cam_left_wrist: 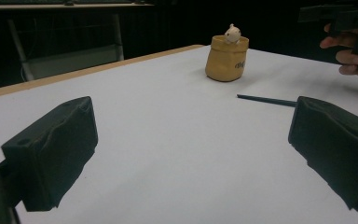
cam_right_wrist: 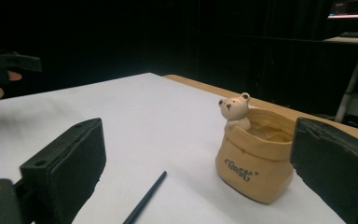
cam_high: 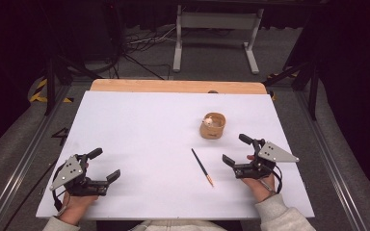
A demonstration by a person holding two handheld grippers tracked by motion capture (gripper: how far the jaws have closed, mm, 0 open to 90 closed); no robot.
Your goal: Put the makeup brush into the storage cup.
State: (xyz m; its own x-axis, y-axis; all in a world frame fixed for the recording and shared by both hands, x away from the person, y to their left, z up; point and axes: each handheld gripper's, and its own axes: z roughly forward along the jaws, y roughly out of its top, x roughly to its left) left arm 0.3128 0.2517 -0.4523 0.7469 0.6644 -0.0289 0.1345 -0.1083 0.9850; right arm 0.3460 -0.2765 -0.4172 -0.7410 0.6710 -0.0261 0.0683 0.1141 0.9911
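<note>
Tan sack-shaped pot (cam_high: 213, 126) upright — bear figure inside, dark pencil (cam_high: 202, 166) flat nearby

A table (cam_high: 139, 125) with a white top carries everything; a strip of bare wood (cam_high: 173, 86) runs along its far edge. Two things lie on the white surface. A tan sack-shaped pot (cam_high: 212, 126) with a small bear figure (cam_right_wrist: 235, 110) peeping over its rim stands upright, ahead of the right claw (cam_high: 236, 149) and a little to its inner side, apart from it. A thin dark pencil (cam_high: 202, 167) with an orange tip lies flat between the two claws, nearer the right one and well apart from the left claw (cam_high: 104, 164), touching neither. Pot and pencil are near each other but do not touch.
</note>
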